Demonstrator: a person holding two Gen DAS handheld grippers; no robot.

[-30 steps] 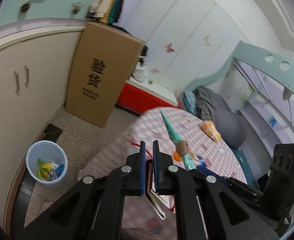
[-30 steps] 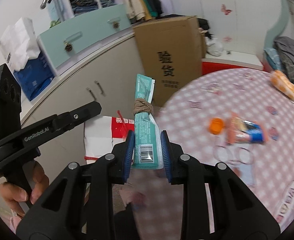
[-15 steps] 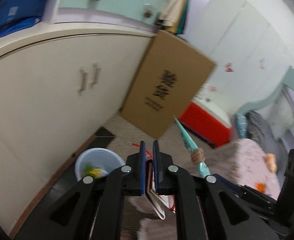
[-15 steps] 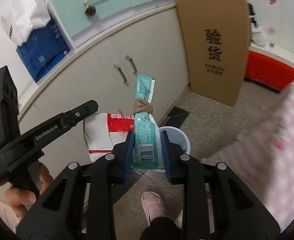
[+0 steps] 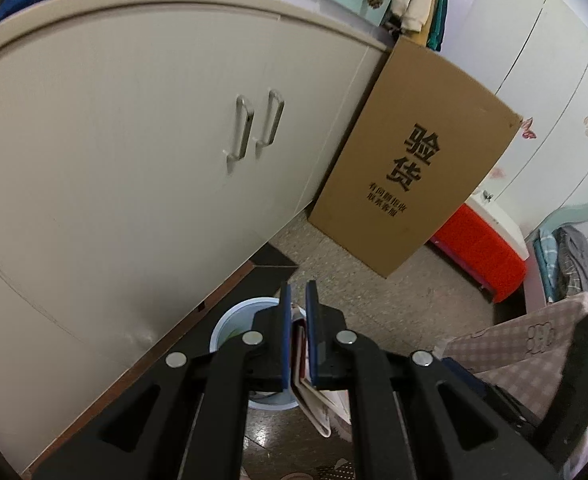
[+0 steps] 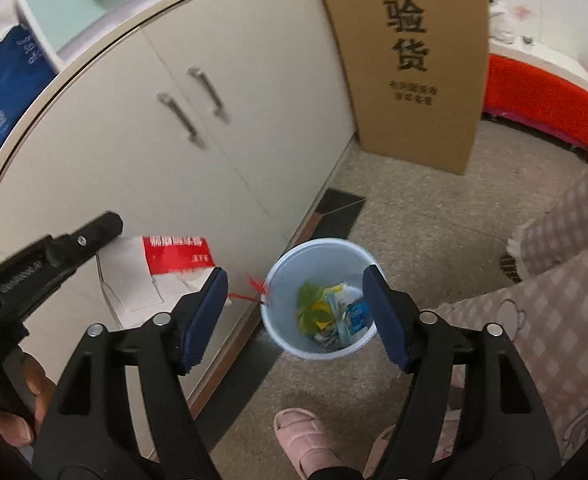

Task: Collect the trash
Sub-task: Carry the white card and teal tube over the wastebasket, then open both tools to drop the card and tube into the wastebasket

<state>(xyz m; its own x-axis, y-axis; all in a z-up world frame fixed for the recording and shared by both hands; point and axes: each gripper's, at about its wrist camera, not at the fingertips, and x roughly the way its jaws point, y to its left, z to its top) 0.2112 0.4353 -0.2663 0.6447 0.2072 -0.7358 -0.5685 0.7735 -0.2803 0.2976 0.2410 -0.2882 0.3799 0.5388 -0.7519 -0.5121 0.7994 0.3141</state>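
Right gripper (image 6: 295, 312) jaws opening, nothing between pads, poised above white trash bin (image 6: 282, 344) at lower centre of frame; wrappers (image 6: 333, 312) lie inside bin. Left gripper (image 5: 297, 336) pressed together, pinching red-and-white flat packet (image 5: 299, 356), bin rim partly visible behind it. Cardboard box (image 6: 409, 60) upper right, beside cabinet (image 6: 214, 128).

Black hand-held gripper (image 6: 295, 308), 2 blue pads (image 6: 206, 316), silver screws; pink slipper (image 6: 307, 440).
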